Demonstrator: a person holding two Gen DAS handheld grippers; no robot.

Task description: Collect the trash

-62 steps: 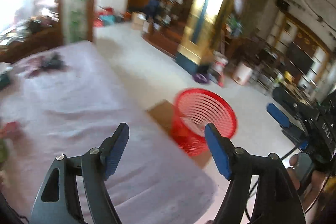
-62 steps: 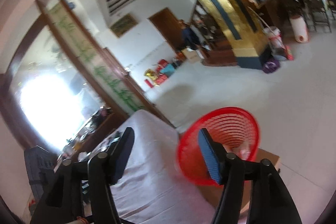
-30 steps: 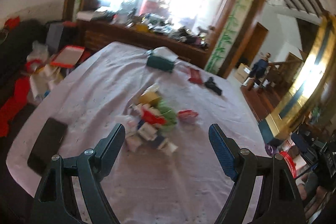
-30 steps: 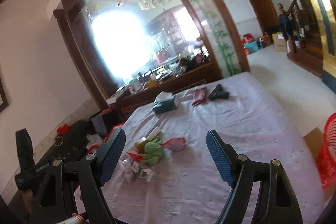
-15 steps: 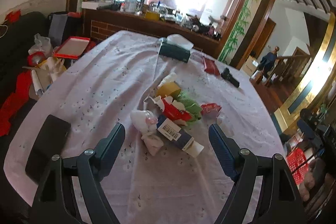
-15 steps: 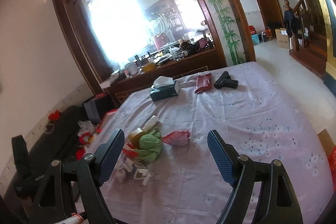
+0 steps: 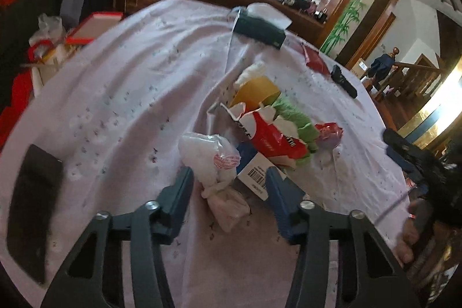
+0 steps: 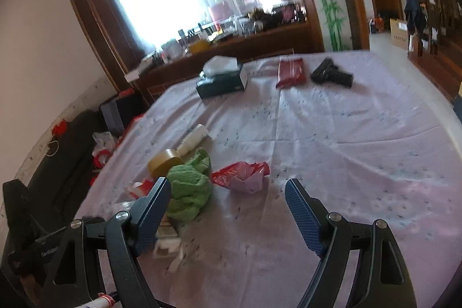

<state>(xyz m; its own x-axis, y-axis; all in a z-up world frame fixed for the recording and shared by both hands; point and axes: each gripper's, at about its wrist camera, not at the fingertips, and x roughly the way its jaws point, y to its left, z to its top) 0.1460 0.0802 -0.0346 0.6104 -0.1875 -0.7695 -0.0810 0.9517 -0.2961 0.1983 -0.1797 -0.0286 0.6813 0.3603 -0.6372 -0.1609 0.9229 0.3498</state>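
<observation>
Mostly the collecting lies ahead of me, I judge: a pile of litter sits on the pale lilac floral tablecloth (image 7: 130,82), and no bin shows in either view. Nearest my left gripper (image 7: 229,182) is a knotted white plastic bag (image 7: 213,163); behind it lie a torn red and white carton (image 7: 268,134), a crumpled green cloth (image 8: 189,189) and a pink and red wrapper (image 8: 242,175). I have the left gripper angled down at the table, its jaws closing with the bag between them, pads not yet pressing. My right gripper (image 8: 228,202) hangs spread wide and empty, tilted down towards the wrapper.
</observation>
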